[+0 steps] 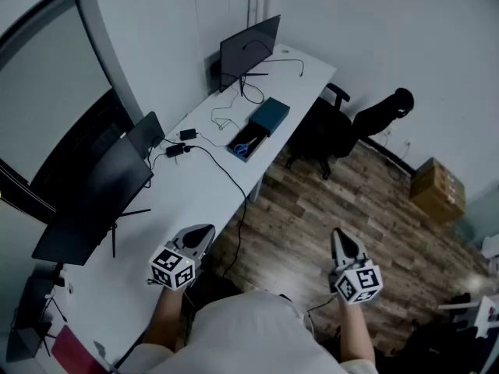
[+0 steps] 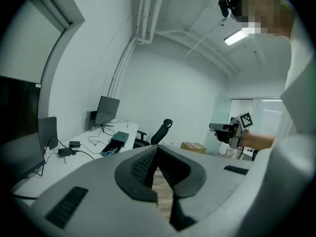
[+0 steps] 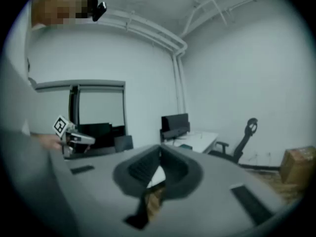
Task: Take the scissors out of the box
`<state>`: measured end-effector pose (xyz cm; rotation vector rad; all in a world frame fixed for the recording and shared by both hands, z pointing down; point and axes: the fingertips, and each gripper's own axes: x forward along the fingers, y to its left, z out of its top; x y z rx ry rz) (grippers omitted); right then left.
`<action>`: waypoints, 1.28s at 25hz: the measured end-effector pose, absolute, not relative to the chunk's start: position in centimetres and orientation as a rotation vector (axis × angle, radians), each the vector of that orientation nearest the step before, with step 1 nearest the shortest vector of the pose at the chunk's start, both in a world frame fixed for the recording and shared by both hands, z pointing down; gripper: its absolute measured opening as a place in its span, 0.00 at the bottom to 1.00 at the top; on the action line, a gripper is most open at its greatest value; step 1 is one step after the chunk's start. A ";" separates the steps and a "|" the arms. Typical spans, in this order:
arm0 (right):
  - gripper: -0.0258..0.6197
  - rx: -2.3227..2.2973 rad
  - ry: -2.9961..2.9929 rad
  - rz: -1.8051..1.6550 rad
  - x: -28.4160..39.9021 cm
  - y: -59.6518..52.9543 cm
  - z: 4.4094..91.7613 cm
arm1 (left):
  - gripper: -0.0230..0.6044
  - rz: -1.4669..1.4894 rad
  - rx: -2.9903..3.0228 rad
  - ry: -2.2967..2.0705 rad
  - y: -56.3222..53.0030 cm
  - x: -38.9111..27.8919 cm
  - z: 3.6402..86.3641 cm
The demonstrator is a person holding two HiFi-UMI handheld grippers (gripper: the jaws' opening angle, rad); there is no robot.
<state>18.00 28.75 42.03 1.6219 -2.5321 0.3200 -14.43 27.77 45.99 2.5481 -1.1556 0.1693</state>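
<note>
Both grippers are far from the work. In the head view the left gripper [image 1: 204, 232] and the right gripper [image 1: 337, 236] sit at the bottom of the frame, while the teal box [image 1: 269, 116] lies well apart from them in the upper middle, on the far stretch of the white desk [image 1: 140, 232]. In its own view, the left gripper [image 2: 157, 149] has its jaws closed tip to tip with nothing between them. The right gripper [image 3: 159, 149] looks the same, pinched together and empty.

The scissors [image 1: 243, 148] show as a small blue patch in the open lower-left end of the box. From the left gripper view the box [image 2: 115, 142] appears at middle left.

The likely troubles:
- The jaws must part before any grasp, or closed tips would only push the scissors about.
- The scissors appear to lie flat and low, so a jaw could catch the box wall and drag or tip the light box.
- Black cables [image 1: 222, 170] run just beside the box and could snag a gripper.
- The office chair [image 1: 343, 127] stands near that end of the desk, in the path of approach.

The box's long axis runs from lower left to upper right in the head view, along the desk. The scissors seem to follow it, but which way the blades point is too small to tell.
</note>
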 end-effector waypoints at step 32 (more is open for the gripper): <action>0.09 1.696 -2.465 0.355 13.3 29.6 42.5 | 0.09 0.163 2.578 -1.031 26.1 -18.8 47.7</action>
